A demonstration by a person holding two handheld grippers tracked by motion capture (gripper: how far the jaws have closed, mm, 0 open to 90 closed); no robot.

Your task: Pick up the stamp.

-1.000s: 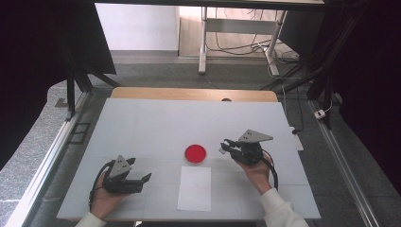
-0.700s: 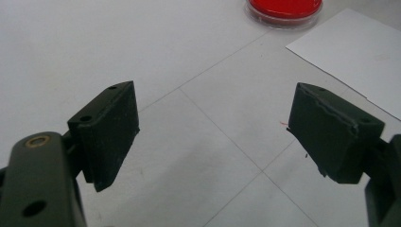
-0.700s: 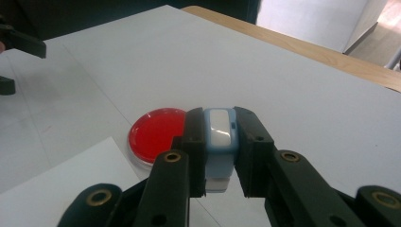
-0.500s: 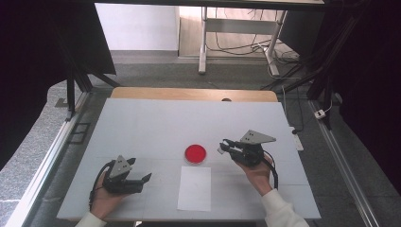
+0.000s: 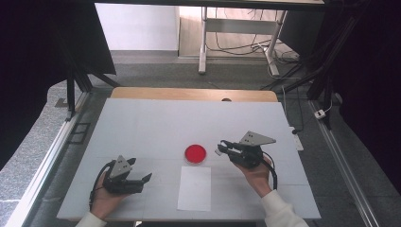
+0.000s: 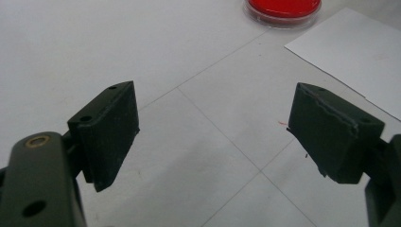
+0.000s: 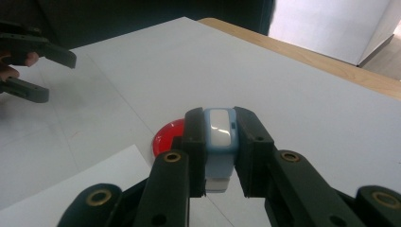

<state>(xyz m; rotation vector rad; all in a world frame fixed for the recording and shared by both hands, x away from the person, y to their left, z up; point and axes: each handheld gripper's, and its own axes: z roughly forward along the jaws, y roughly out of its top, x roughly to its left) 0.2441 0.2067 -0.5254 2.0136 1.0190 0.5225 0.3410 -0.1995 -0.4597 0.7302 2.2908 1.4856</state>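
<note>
Right hand-held gripper (image 5: 222, 147): sat right of centre in the high view, its jaws pointing toward the left of the frame and clamped tight on a small pale-blue plastic object

Held object: the small pale-blue plastic object with a white face (image 7: 219, 137) was pinched upright between the two black jaws in the lower middle of the right gripper view; what it was could not be told

Red dish: the round, shallow red dish with a clear rim (image 5: 195, 153) lay on the tabletop at the centre of the high view, just left of the right hand-held gripper's tips and apart from them; in the right gripper view it (image 7: 166, 137) peeked out behind the left jaw

Paper: the white rectangular sheet of paper (image 5: 195, 187) lay flat just below the dish in the high view, close to it

Left hand-held gripper (image 5: 142, 176): rested in the lower left of the high view, well apart from the dish, jaws spread wide with only bare tabletop between them

Tabletop: the white gridded tabletop (image 5: 156, 123) with a wooden strip along its far edge carried everything
</note>
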